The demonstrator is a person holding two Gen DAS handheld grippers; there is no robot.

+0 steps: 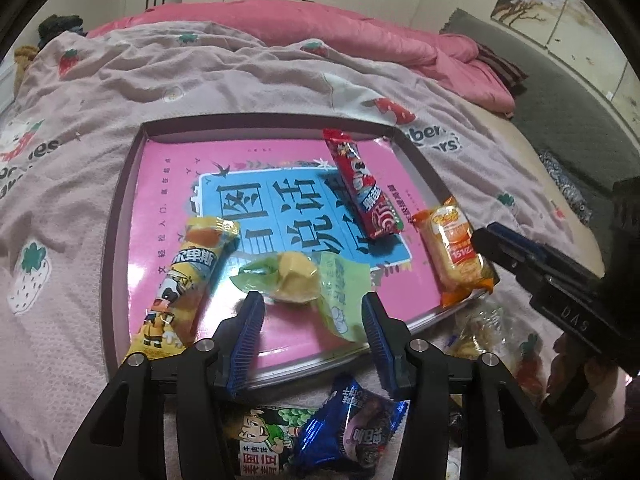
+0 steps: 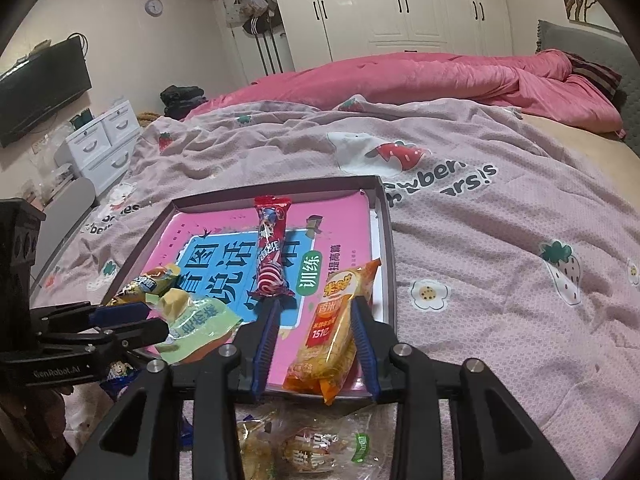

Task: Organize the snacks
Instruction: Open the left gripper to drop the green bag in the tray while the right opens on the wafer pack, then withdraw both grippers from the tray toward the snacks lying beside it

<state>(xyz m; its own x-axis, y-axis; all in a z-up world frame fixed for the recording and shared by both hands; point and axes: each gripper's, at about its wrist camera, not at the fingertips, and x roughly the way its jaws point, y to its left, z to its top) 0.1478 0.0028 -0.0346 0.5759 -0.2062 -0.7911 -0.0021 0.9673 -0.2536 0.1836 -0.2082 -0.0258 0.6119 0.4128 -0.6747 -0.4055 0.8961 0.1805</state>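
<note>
A shallow tray (image 1: 132,184) (image 2: 385,240) with a pink printed bottom lies on the bed. It holds a red stick packet (image 1: 360,188) (image 2: 272,248), a yellow stick packet (image 1: 188,280) (image 2: 148,284), a green packet (image 1: 308,280) (image 2: 196,324) and an orange packet (image 1: 456,252) (image 2: 332,332). My left gripper (image 1: 312,312) (image 2: 156,320) stands open around the green packet, which rests on the tray. My right gripper (image 2: 314,316) (image 1: 490,240) is open too. The orange packet lies between its fingers, against the right one and apart from the left one.
Loose snacks lie on the blanket in front of the tray: a blue packet (image 1: 352,428), a green cartoon packet (image 1: 260,440) and a clear bag (image 2: 304,448). A pink quilt (image 2: 440,76) is heaped at the back, a grey headboard (image 2: 580,40) on the right, white drawers (image 2: 104,140) on the left.
</note>
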